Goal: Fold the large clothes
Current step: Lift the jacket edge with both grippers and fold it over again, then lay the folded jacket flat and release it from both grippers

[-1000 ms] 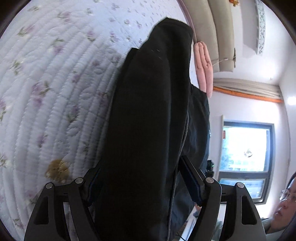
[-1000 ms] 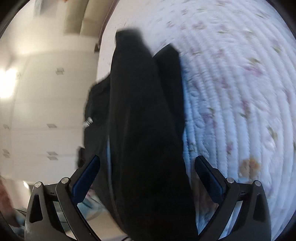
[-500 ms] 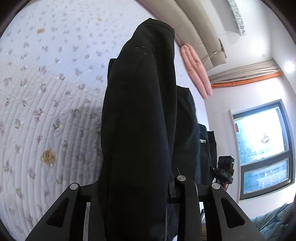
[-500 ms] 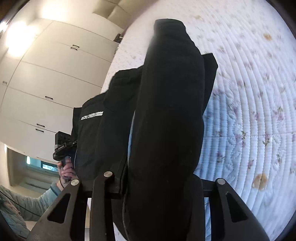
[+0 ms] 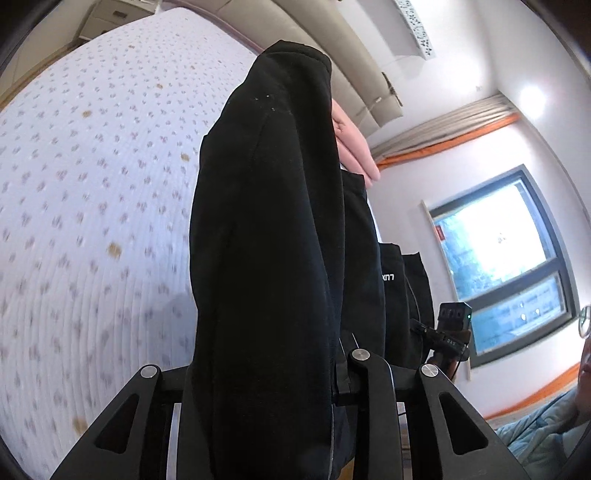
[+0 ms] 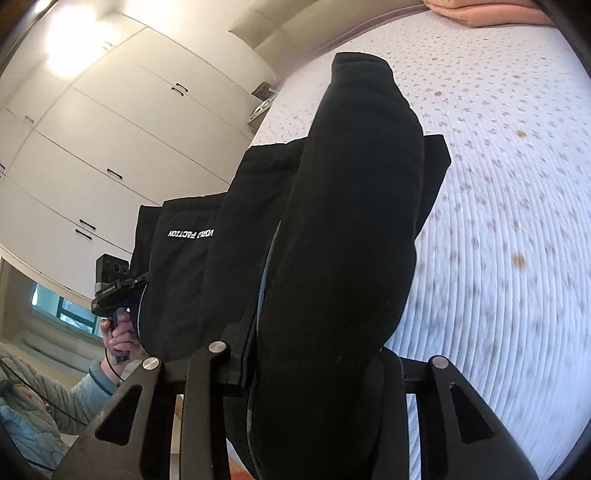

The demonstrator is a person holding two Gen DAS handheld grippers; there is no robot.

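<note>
A large black garment hangs lifted above the bed, stretched between my two grippers. In the left wrist view my left gripper is shut on a thick padded fold of it that hides the pads. Past the fold, the right gripper holds the cloth's other end. In the right wrist view my right gripper is likewise shut on a bulky fold of the garment, whose flat panel carries white lettering. A hand holds the left gripper at the panel's far edge.
Below lies a white quilted bedspread with small flowers. A pink folded blanket rests by the padded headboard. A white wardrobe and a window line the room. A light-blue sleeve is at the edge.
Both grippers went from open around the garment to shut on it. Both then rose away from the bed, carrying the cloth up, and more of the room shows.
</note>
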